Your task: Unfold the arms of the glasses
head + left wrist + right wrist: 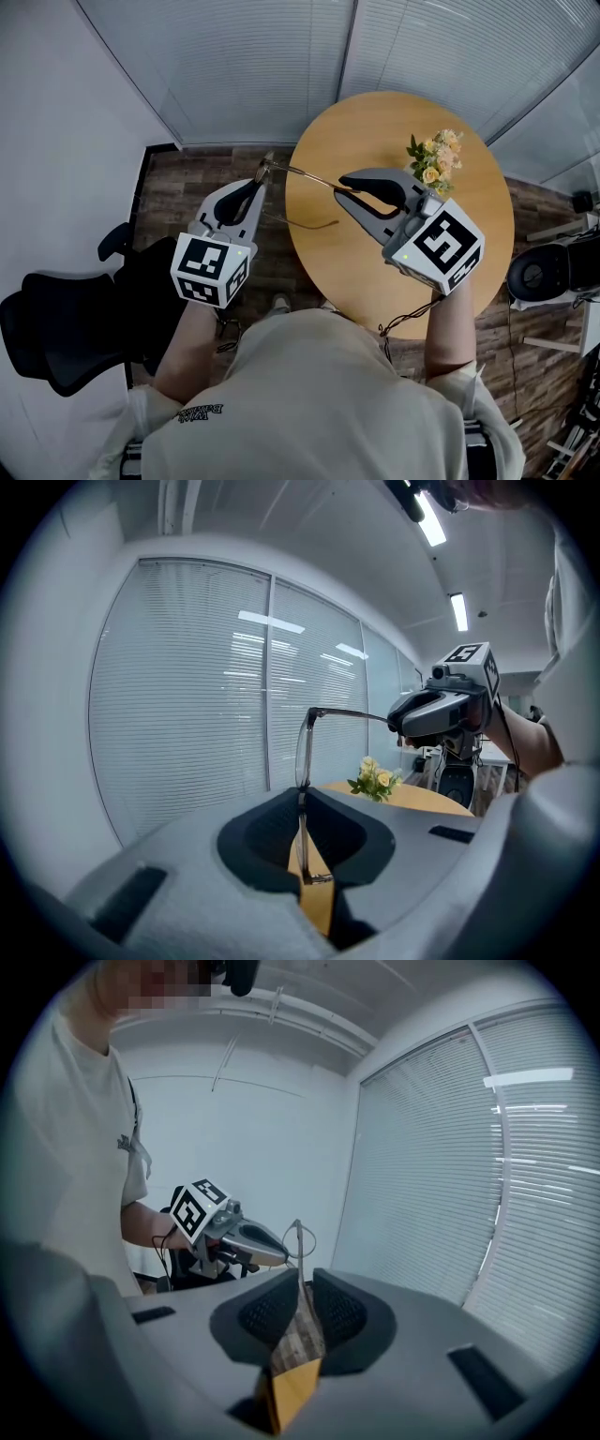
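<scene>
Round wooden table (375,122), a small bunch of flowers (436,159) standing on it; window blinds (281,56) behind; black chair (66,319) at left

Glasses (305,174): held in the air over the table's left edge, between both grippers

Left gripper (260,178): jaws closed on the front frame, lens edge-on between the pads

Right gripper (342,184): jaws pinched narrow on the tip of one arm, which runs straight out from the frame; other arm free
</scene>
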Motion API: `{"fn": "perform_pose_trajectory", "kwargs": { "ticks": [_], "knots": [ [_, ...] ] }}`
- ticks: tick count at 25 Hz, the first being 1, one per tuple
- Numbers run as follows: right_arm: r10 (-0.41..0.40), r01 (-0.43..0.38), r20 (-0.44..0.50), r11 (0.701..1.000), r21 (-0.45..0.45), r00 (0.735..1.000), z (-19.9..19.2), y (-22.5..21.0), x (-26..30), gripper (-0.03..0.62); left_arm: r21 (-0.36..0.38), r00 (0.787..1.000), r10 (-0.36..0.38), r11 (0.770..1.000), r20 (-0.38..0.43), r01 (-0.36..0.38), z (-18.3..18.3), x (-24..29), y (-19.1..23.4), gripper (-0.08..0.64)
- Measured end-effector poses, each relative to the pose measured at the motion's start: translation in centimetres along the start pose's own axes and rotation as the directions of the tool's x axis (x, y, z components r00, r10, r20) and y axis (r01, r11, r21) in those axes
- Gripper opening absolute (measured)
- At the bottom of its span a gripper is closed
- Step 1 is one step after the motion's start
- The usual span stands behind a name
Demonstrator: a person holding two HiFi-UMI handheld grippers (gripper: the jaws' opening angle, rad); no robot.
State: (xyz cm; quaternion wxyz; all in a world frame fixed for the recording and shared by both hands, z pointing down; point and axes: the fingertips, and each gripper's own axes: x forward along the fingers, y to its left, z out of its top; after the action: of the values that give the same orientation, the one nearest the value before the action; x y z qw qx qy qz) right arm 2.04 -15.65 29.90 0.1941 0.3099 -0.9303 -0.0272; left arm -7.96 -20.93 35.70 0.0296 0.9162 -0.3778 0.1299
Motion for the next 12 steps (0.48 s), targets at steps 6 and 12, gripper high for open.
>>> {"fn": "perform_pose_trajectory", "kwargs": {
  "ticks": [6, 12],
  "knots": [
    [-0.075, 0.069, 0.121, 0.996, 0.056, 0.99, 1.4, -0.8, -1.2, 0.052, 0.012, 0.999, 0.028, 1.0, 0.035, -0.028, 1.3, -0.4, 0.6, 0.038],
    [-0.157, 0.125, 0.22, 0.98, 0.153, 0.963, 2.9, -2.7, -3.4, 0.052, 0.021, 0.996, 0.061, 0.998, 0.059, -0.062, 3.2, -0.5, 2.0, 0.038]
  ]
}}
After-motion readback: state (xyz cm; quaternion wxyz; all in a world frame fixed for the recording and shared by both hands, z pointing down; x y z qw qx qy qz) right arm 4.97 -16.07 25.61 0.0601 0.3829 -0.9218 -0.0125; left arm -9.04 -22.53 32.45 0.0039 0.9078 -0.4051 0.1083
